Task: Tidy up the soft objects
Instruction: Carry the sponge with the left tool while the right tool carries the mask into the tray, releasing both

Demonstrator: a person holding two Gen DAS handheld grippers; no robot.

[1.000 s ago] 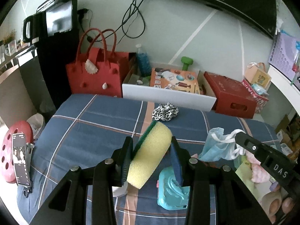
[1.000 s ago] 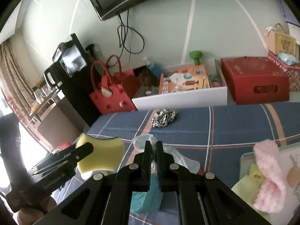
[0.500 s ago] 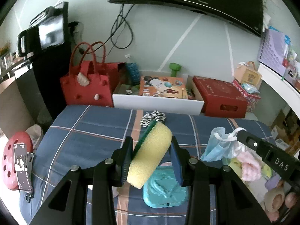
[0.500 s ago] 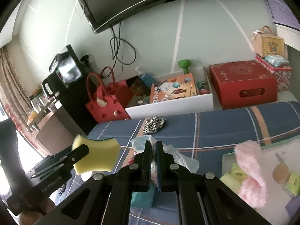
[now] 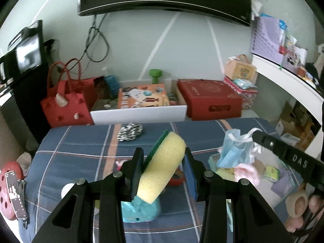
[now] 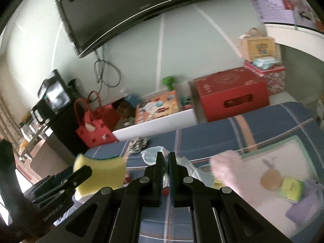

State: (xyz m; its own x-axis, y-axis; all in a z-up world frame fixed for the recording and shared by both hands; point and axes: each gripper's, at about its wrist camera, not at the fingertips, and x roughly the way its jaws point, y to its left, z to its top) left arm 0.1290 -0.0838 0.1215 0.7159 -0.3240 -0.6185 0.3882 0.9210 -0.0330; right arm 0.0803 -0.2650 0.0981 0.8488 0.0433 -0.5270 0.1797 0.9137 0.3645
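My left gripper point(image 5: 163, 156) is shut on a yellow sponge point(image 5: 162, 168) with a green scouring side, held tilted above the blue plaid bed point(image 5: 81, 141). In the right wrist view that sponge point(image 6: 101, 172) shows at lower left, in the left gripper point(image 6: 85, 171). My right gripper point(image 6: 166, 158) is shut on a pale blue face mask point(image 6: 150, 156). The left wrist view shows the mask point(image 5: 235, 151) hanging from the right gripper point(image 5: 256, 134). A pink fluffy item point(image 6: 228, 168) lies at the near left corner of a pale green-rimmed tray point(image 6: 295, 139). A leopard-print scrunchie point(image 5: 130, 131) lies farther back on the bed.
A teal item point(image 5: 139, 210) lies on the bed under the left gripper. Behind the bed stand a white box point(image 5: 137, 115) of toys, a red box point(image 5: 208, 99) and a red bag point(image 5: 66, 105). A hand point(image 5: 297, 206) holds the right gripper's handle.
Both grippers have swung right and risen a little with their loads. The tray and pink item have come further into the right wrist view. Neither grip has changed.
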